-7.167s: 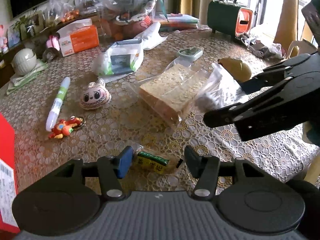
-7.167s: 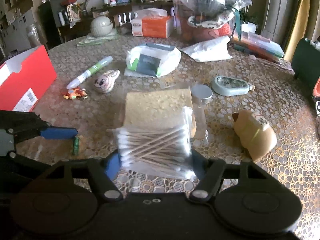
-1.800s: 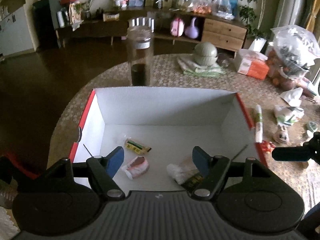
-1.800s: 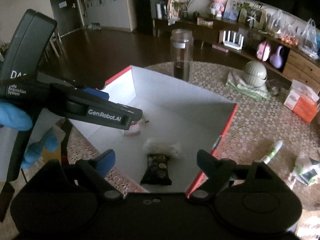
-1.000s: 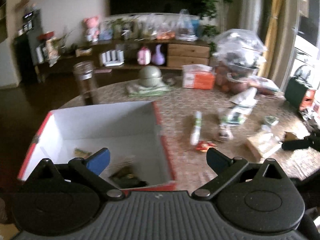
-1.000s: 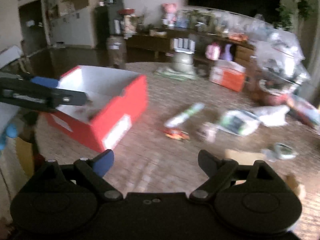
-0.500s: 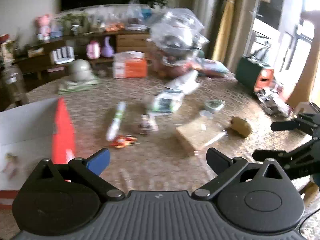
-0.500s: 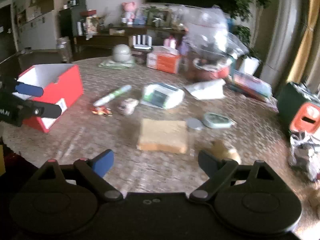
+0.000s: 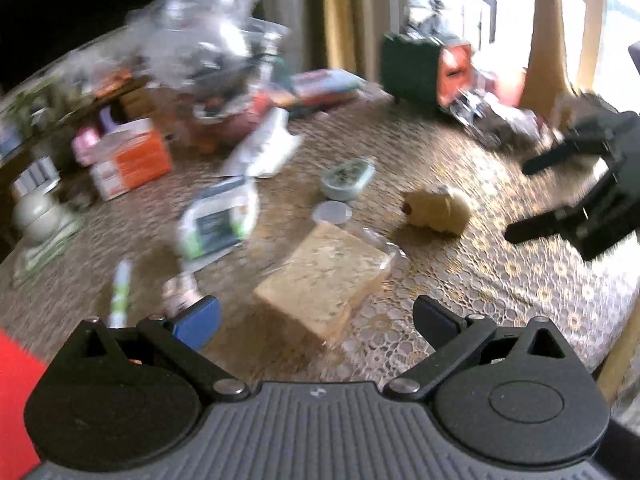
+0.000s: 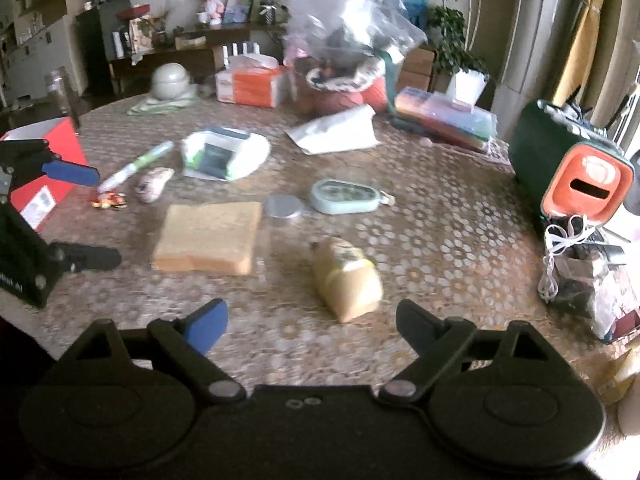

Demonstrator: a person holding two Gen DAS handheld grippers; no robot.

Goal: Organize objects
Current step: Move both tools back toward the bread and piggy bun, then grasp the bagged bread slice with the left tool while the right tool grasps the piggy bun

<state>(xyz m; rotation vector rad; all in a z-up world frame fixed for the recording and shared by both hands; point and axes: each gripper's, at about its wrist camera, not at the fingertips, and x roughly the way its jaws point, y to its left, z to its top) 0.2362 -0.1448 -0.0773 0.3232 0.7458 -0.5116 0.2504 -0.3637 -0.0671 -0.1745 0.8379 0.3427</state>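
Note:
My left gripper (image 9: 316,320) is open and empty, low over the lace-covered table, with a bagged tan slab like sliced bread (image 9: 324,280) just beyond its fingers. In the right wrist view the left gripper (image 10: 84,216) shows at the left edge, beside the same slab (image 10: 208,238). My right gripper (image 10: 310,324) is open and empty too. A tan animal figurine (image 10: 346,276) lies just ahead of it, between the lines of its fingers. From the left wrist camera, the figurine (image 9: 438,210) sits right of the slab, with the right gripper (image 9: 560,196) further right. A red box (image 10: 40,184) stands at the table's left.
On the table lie a green-white pen (image 10: 136,166), a small plush (image 10: 154,184), an orange toy (image 10: 108,200), a wipes pack (image 10: 224,156), a clear jar with a grey lid (image 10: 282,208) and a teal oval case (image 10: 344,196). A green radio (image 10: 568,168) stands right; a tissue box (image 10: 250,86) at the back.
Both grippers have swung away from the red box, rightward across the table and lower. The slab now lies before the left gripper, the figurine before the right. Both stayed open.

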